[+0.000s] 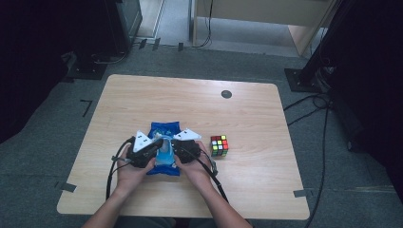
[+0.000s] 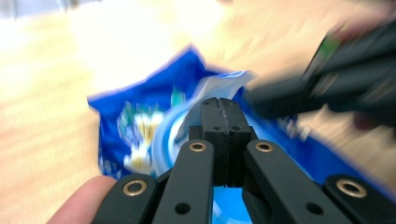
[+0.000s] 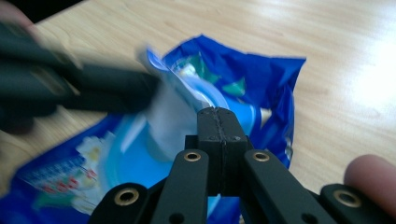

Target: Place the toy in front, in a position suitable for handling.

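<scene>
A blue snack bag (image 1: 164, 147) lies on the wooden worktop (image 1: 190, 109), near the edge closest to the person and a little left of the middle. Its printed face is up, showing pale blue and white patches, and its upper film is lifted into a crumpled ridge along the middle.

Both grippers meet over that ridge from opposite sides. The left gripper (image 2: 219, 112) has its fingers pressed flat together, with no gap between them, and their tips sit against the raised pale film; whether a fold of film is caught between them cannot be told. The right gripper (image 3: 218, 122) looks the same: fingers closed tight, tips at the lifted film, the grasp itself not clear. In the high view the two grippers lie just beside each other, each in a hand, and the person's forearms enter from the bottom.

A colourful puzzle cube (image 1: 219, 145) stands on the worktop near the bag's right side, apart from it. A small dark round disc (image 1: 226, 94) sits toward the far edge.
</scene>
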`<state>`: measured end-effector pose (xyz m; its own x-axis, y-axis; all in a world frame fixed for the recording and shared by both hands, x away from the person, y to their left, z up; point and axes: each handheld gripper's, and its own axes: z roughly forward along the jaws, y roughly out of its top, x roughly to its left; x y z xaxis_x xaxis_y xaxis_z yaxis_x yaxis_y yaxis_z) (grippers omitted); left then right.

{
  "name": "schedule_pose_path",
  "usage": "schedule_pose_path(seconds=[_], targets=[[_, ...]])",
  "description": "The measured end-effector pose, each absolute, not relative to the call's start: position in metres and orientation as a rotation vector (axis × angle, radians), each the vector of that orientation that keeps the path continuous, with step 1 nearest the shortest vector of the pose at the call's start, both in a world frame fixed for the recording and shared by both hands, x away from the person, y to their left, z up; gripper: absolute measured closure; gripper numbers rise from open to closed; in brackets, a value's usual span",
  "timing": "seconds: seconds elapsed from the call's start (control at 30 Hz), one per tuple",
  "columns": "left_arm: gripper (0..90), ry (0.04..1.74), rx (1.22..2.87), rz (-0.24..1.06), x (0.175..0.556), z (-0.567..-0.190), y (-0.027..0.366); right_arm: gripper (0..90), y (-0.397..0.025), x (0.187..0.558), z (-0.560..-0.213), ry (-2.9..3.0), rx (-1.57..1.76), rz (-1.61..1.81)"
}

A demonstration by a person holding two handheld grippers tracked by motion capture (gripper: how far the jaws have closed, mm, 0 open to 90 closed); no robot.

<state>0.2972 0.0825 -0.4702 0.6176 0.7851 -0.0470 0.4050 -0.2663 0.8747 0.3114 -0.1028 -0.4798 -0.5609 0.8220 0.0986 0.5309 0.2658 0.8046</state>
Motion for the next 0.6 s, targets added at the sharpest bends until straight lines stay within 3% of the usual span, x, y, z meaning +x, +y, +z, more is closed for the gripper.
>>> schedule_pose_path(seconds=[0.13,0.23,0.27,0.37,0.4,0.5,0.53,0.57,0.6], targets=[[90.0,0.845,1.707,0.513,0.286,-0.451,0.102,90.0,-0.099,0.310,-0.489,2.226,1.241,1.152],[90.0,0.857,1.648,0.490,0.284,-0.444,0.111,90.0,-0.096,0.307,-0.497,2.254,1.233,1.117],[90.0,0.865,1.659,0.471,0.285,-0.446,0.114,83.7,-0.097,0.306,-0.499,2.245,1.254,1.130],[89.7,0.874,1.678,0.448,0.283,-0.452,0.117,77.9,-0.102,0.304,-0.496,2.236,1.281,1.188],[86.8,0.884,1.689,0.448,0.281,-0.457,0.117,73.8,-0.106,0.302,-0.494,2.230,1.278,1.212],[59.6,0.923,1.725,0.475,0.274,-0.469,0.116,54.0,-0.120,0.287,-0.482,2.165,1.263,1.214],[45.3,0.938,1.746,0.490,0.271,-0.472,0.114,38.1,-0.129,0.271,-0.473,2.091,1.204,1.131],[45.3,0.955,1.767,0.499,0.270,-0.474,0.112,38.1,-0.129,0.271,-0.473,2.091,1.204,1.131],[39.1,0.974,1.807,0.496,0.269,-0.477,0.108,33.2,-0.133,0.265,-0.470,2.060,1.175,1.098]])
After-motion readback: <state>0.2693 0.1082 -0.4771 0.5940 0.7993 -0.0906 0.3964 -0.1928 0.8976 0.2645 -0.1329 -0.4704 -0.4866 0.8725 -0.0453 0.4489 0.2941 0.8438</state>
